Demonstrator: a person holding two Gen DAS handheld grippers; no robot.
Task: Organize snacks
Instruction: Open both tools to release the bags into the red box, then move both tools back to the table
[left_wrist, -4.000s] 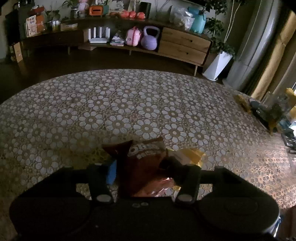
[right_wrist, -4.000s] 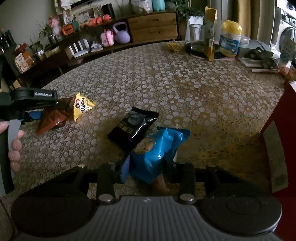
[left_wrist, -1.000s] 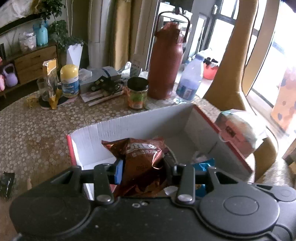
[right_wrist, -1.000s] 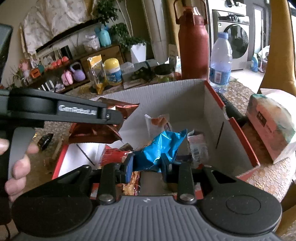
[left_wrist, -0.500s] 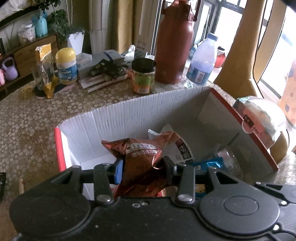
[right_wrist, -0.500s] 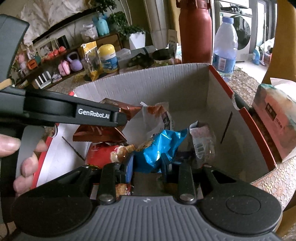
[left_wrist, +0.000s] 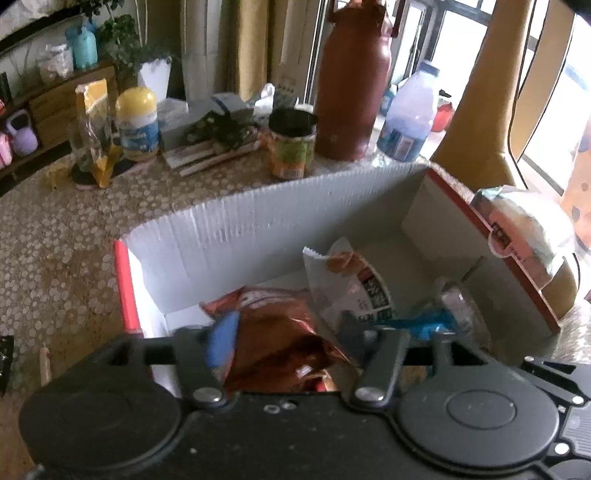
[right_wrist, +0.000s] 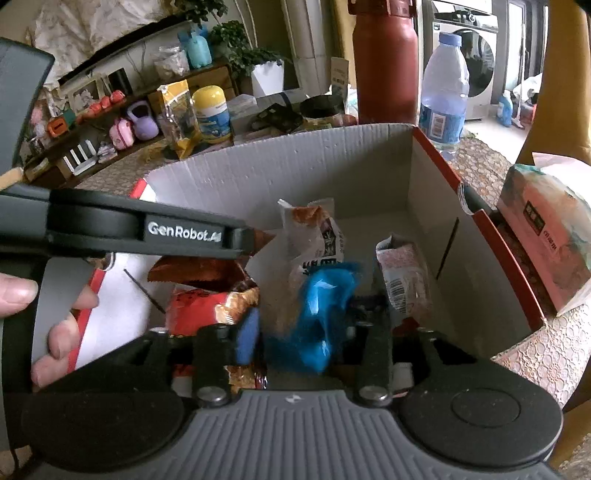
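Left wrist view: the left gripper (left_wrist: 291, 332) hangs over an open cardboard box (left_wrist: 258, 225) with white corrugated walls and red edges, standing on a surface (left_wrist: 55, 240) covered in a floral-patterned cloth. Its jaws are opening; a brown Oreo snack bag (left_wrist: 273, 336) lies between them, the blue left pad just beside its edge and the right one clear of it. Behind the bag a white snack packet (left_wrist: 347, 280) stands tilted inside the box, with a blue snack bag (left_wrist: 424, 323) to its right. Beyond the box stand a tall brown thermos (left_wrist: 351, 85), a plastic water bottle (left_wrist: 410, 114), a dark-lidded jar (left_wrist: 291, 144) and a yellow-capped tub (left_wrist: 136, 122). A tissue pack (left_wrist: 528, 229) sits just outside the box's right wall.

Right wrist view: the right gripper (right_wrist: 299, 332) is inside the same box, its jaws opening around the blue snack bag (right_wrist: 321, 314), which is blurred and sits between the spread pads. A red snack bag (right_wrist: 199, 306) lies to the left, a pink-patterned packet (right_wrist: 402, 277) to the right, the white packet (right_wrist: 314, 232) behind. The left gripper (right_wrist: 255, 236) reaches in from the left, held by a person's hand (right_wrist: 48, 325), with the brown bag (right_wrist: 199, 271) under its tip.
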